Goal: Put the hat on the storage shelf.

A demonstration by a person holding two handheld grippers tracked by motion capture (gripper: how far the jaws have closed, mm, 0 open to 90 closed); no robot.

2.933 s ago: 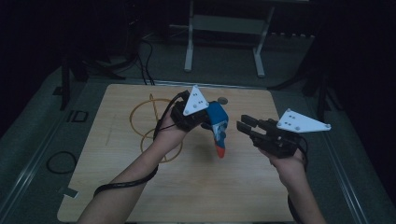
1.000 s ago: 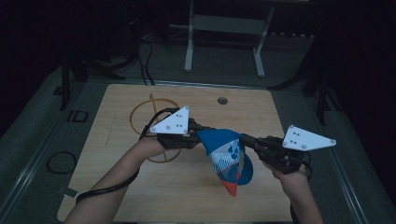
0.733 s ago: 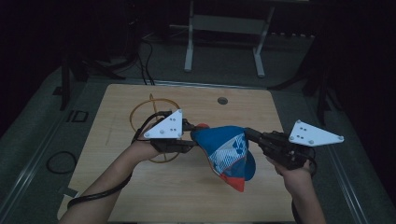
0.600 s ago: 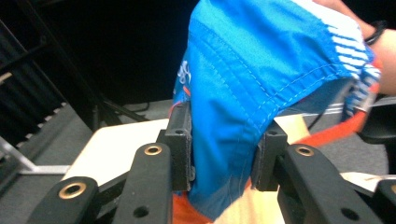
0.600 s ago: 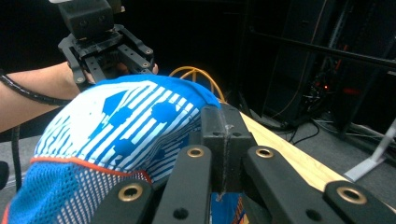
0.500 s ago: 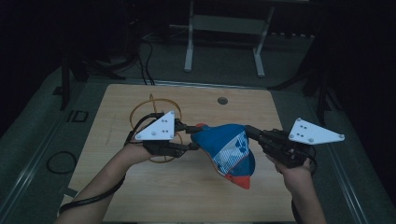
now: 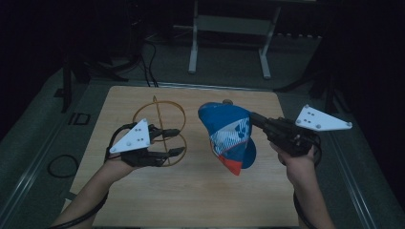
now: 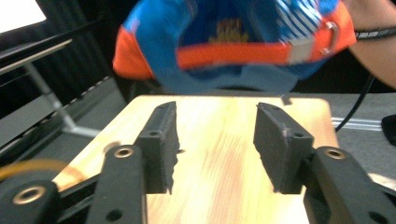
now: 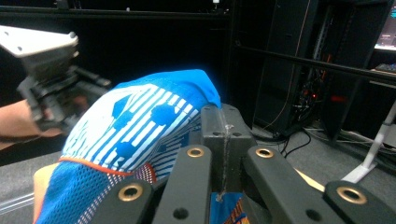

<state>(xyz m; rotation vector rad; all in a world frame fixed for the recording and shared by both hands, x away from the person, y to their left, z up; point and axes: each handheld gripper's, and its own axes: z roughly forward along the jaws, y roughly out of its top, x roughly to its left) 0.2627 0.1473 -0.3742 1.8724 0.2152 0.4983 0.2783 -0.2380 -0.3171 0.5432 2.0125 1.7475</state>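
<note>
A blue cap [image 7: 229,138] with white stripes and an orange brim hangs above the wooden table [image 7: 191,200]. My right gripper [image 7: 253,117] is shut on the cap's fabric at its upper edge. The right gripper view shows these jaws [image 9: 224,119] pressed together on the cap [image 9: 135,121]. My left gripper [image 7: 180,141] hovers to the cap's left, apart from it. Its jaws have just been opening, and nothing is between them. In the left gripper view the cap [image 8: 233,42] hangs beyond the open gripper [image 8: 215,126], with its strap and buckle showing.
A golden wire ring frame [image 7: 160,126] stands on the table under and behind the left gripper. A small dark round thing [image 7: 227,101] lies at the table's far edge. A metal stand [image 7: 229,28] is beyond the table. A cable loop [image 7: 62,165] lies on the floor at left.
The left gripper let go of the cap, opened, and drew away to the left over the wire frame. The cap now hangs from the right gripper alone.
</note>
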